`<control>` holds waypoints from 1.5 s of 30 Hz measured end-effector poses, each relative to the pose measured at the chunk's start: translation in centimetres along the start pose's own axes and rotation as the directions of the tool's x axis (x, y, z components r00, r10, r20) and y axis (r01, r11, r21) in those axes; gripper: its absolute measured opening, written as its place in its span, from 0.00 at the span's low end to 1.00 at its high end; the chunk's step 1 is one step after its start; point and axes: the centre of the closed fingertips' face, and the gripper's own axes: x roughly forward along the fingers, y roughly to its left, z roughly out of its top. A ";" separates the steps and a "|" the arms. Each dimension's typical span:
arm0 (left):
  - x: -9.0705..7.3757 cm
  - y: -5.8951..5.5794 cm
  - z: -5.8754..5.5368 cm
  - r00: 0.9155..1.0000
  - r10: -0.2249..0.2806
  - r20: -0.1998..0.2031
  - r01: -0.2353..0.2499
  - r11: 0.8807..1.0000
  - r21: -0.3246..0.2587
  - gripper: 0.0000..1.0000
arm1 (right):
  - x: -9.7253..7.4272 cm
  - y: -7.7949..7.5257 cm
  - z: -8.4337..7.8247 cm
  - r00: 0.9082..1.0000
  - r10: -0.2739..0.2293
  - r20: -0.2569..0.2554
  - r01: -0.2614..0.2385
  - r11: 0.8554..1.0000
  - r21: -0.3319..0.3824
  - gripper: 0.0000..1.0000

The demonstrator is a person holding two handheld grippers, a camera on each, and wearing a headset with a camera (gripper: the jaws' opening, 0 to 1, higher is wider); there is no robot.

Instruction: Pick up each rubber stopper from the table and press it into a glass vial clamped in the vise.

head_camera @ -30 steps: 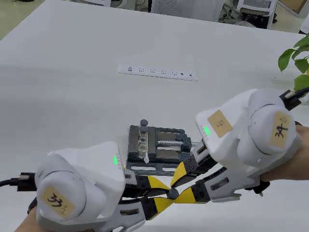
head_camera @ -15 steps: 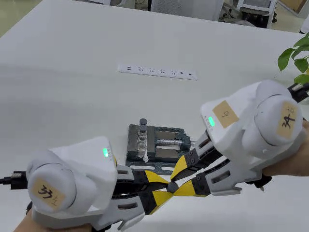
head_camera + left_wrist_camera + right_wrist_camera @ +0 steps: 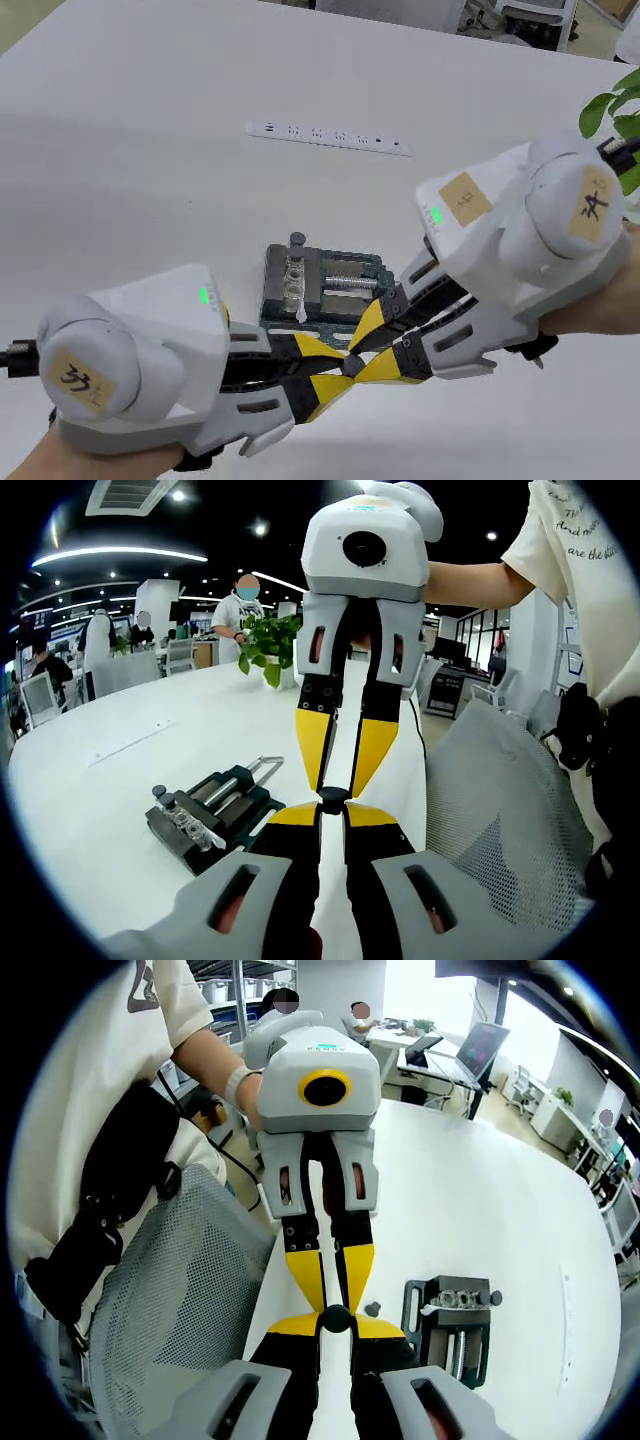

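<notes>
Left hand-held gripper point(image 3: 333, 806) and right hand-held gripper point(image 3: 337, 1326) pinch one rubber stopper point(image 3: 352, 367).

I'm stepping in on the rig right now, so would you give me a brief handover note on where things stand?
Left gripper: shut on the rubber stopper, tip to tip with the right.
Right gripper: shut on the same stopper; I cannot tell which one bears it.
Vise: on the table just beyond the tips, with glass vials clamped in it.
Done: one fitted stopper sits in the far-end vial.
Left: press the held stopper into an open vial. A small dark piece by the vise may be another stopper.
</notes>
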 end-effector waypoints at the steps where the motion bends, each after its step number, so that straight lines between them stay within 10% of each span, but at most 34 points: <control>1: 0.0 0.1 0.0 1.000 0.003 0.000 -0.003 1.000 -0.001 0.04 | 0.0 0.0 0.0 1.000 0.000 -0.004 0.000 1.000 -0.003 0.06; 10: -0.5 2.0 -0.9 0.996 0.088 -0.004 -0.088 0.993 -0.084 0.26 | 0.3 -0.9 -0.2 1.000 0.001 -0.008 -0.001 1.000 0.007 0.06; 23: -2.9 7.0 -2.7 0.948 0.314 -0.060 -0.319 0.935 -0.156 0.99 | 0.6 -1.3 -0.7 1.000 0.013 -0.013 -0.012 1.000 0.021 0.06; 38: -4.8 9.3 -4.3 0.918 0.391 -0.073 -0.397 0.901 -0.173 0.99 | 0.6 -6.0 -0.8 0.999 -0.003 -0.044 0.002 1.000 -0.014 0.06; 45: -4.7 9.4 -4.4 0.917 0.393 -0.066 -0.398 0.899 -0.181 0.99 | 1.0 -9.7 -0.3 0.995 -0.020 -0.101 0.012 0.997 -0.080 0.06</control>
